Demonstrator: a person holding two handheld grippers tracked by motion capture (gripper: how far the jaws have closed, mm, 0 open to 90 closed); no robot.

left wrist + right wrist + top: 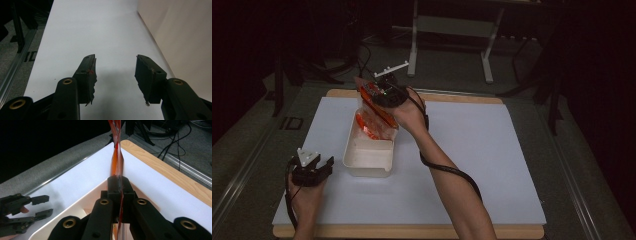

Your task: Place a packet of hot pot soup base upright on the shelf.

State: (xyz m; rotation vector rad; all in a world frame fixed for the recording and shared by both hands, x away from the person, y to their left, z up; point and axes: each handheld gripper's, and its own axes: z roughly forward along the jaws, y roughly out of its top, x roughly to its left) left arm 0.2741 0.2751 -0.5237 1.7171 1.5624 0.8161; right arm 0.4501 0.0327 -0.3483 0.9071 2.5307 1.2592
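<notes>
The right gripper (379,95) is pinching an orange-red plastic packet (374,117), its two black jaws pressed together on the packet's thin upper edge. In the high view the right hand is holding the gripper above the far end of a white rectangular tub (368,152), and the packet is hanging down from the jaws at a tilt, its lower part dipping inside the tub's far end. The packet is looking crumpled and partly see-through, with orange contents showing near its bottom.

In the right gripper view the packet (117,160) is standing edge-on between the closed jaws and running away from them as a narrow orange strip, with the tub's pale rim (75,202) spreading out below and to either side.

The left gripper (312,167) is resting low on the white counter (472,160), near the tub's near left corner but apart from it. Its jaws are standing spread, with nothing between them. In the left gripper view the bare counter surface (100,30) is lying between the parted jaws, and the tub's pale wall (185,37) is rising along the right side.

The left gripper (41,206) is also appearing in the right gripper view, off at the lower left, jaws parted, well apart from the packet.
</notes>
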